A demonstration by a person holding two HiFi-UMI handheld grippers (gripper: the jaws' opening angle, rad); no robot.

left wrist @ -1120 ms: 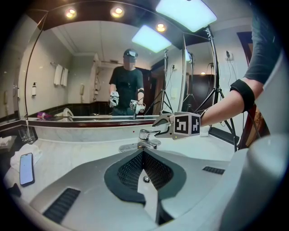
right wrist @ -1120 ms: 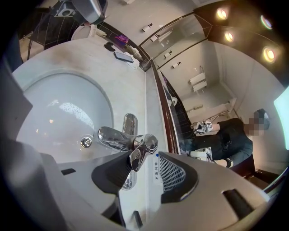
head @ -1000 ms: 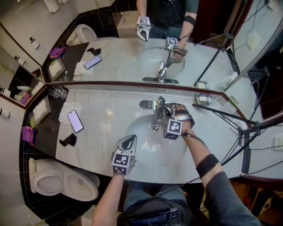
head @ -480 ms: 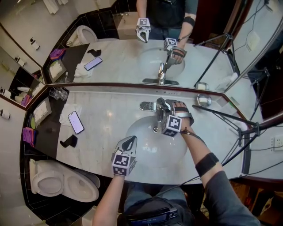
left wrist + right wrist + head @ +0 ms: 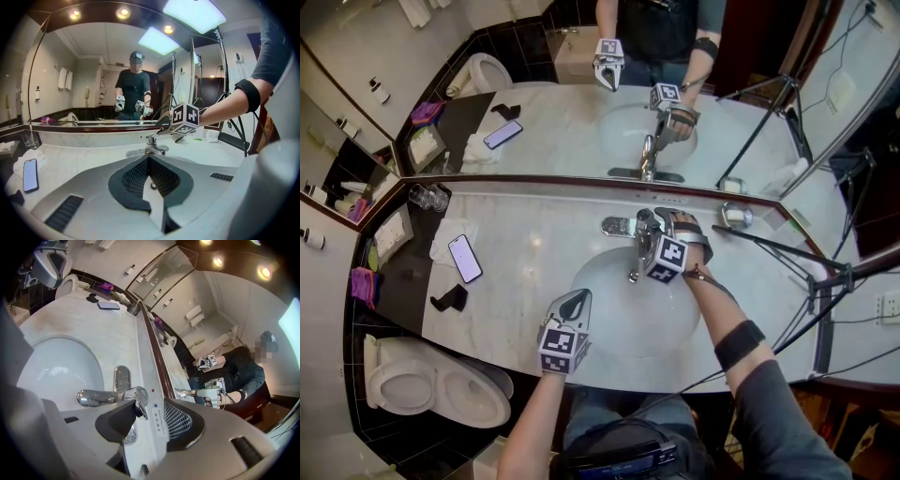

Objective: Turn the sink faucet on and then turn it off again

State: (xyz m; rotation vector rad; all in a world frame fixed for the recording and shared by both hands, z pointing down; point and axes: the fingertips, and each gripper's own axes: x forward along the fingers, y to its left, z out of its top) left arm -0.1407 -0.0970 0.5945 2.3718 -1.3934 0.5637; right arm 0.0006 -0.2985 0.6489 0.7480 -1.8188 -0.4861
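Observation:
The chrome faucet (image 5: 636, 228) stands at the back of the white sink basin (image 5: 609, 309). My right gripper (image 5: 652, 228) is at the faucet's head, jaws open wide. In the right gripper view (image 5: 151, 409) the lever (image 5: 137, 398) lies between the jaws, with the lower dark pad against it. From the left gripper view the lever (image 5: 161, 127) looks tilted upward beside the right gripper's marker cube (image 5: 185, 119). I cannot make out any water. My left gripper (image 5: 577, 298) hovers over the basin's near rim, shut and empty, aimed at the faucet (image 5: 149, 144).
A phone (image 5: 465, 258) lies on the marble counter (image 5: 534, 244) at left, with a white cloth (image 5: 448, 234), a glass (image 5: 422, 197) and a small black object (image 5: 448, 298). A metal dish (image 5: 734, 216) and tripod legs (image 5: 787, 248) are at right. A toilet (image 5: 412, 384) is below left.
My right gripper has moved slightly up toward the faucet head and rolled a little, staying open. The left gripper has not moved.

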